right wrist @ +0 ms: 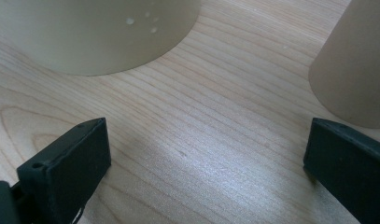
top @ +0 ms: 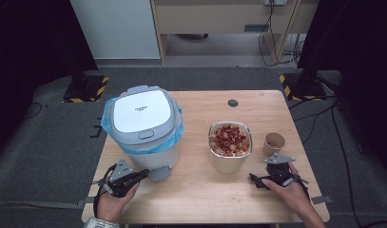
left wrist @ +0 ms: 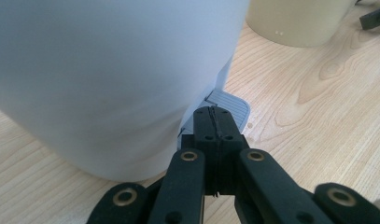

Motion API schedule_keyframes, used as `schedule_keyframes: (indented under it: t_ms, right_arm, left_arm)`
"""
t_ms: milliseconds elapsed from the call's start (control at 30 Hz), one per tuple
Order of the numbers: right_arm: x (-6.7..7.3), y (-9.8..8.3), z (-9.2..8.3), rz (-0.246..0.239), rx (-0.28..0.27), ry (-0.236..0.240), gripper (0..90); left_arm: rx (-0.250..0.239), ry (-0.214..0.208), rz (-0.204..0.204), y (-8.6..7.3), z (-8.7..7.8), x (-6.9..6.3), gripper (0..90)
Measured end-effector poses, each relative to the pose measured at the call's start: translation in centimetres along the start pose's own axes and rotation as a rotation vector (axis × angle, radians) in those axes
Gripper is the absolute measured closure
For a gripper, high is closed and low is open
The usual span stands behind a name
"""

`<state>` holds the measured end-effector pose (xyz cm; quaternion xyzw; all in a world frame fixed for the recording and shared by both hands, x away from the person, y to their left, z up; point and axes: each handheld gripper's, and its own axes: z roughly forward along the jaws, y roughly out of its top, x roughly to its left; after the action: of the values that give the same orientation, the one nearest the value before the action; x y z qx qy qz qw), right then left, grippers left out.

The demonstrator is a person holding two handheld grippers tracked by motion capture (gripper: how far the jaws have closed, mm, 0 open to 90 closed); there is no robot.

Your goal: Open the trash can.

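Note:
A white pedal bin (top: 143,118) with a blue liner and its lid down stands on the left of the wooden table (top: 205,199). My left gripper (top: 144,173) is shut with nothing between the jaws, its tips just short of the bin's grey foot pedal (top: 159,173). In the left gripper view the closed tips (left wrist: 217,114) point at the pedal (left wrist: 234,105) beside the bin wall (left wrist: 108,70). A cream bowl (top: 230,140) of red and pale food scraps sits mid-table. My right gripper (top: 265,172) rests open and empty near the bowl's base (right wrist: 94,32).
A small brown paper cup (top: 274,144) stands right of the bowl, just beyond the right gripper; its side (right wrist: 355,70) is close to the right jaw. The bowl's base (left wrist: 295,21) lies beyond the pedal. Bare wood runs along the front edge between the hands.

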<state>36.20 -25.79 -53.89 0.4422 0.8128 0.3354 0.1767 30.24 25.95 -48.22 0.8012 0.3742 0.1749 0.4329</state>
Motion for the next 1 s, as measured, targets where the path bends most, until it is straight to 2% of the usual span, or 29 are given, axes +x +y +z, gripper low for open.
schedule_keyframes:
  t_ms: [200,533,900,1000]
  right_arm:
    - [0.0,0.0,0.0,-0.001,0.000,0.001,0.9]
    - [0.0,0.0,0.0,-0.002,0.000,0.001,0.9]
    - [0.0,0.0,0.0,-0.002,0.001,0.001,0.9]
    - [0.0,0.0,0.0,-0.002,0.000,0.001,0.9]
  left_arm:
    - [-0.007,-0.005,0.020,0.3,0.3,-0.4,89.8]
    - [0.009,-0.013,0.045,0.6,1.0,-0.8,89.8]
    - [0.070,-0.014,0.116,0.9,2.6,-1.5,89.8]
    - [0.097,-0.014,0.148,1.0,3.3,-1.8,89.8]
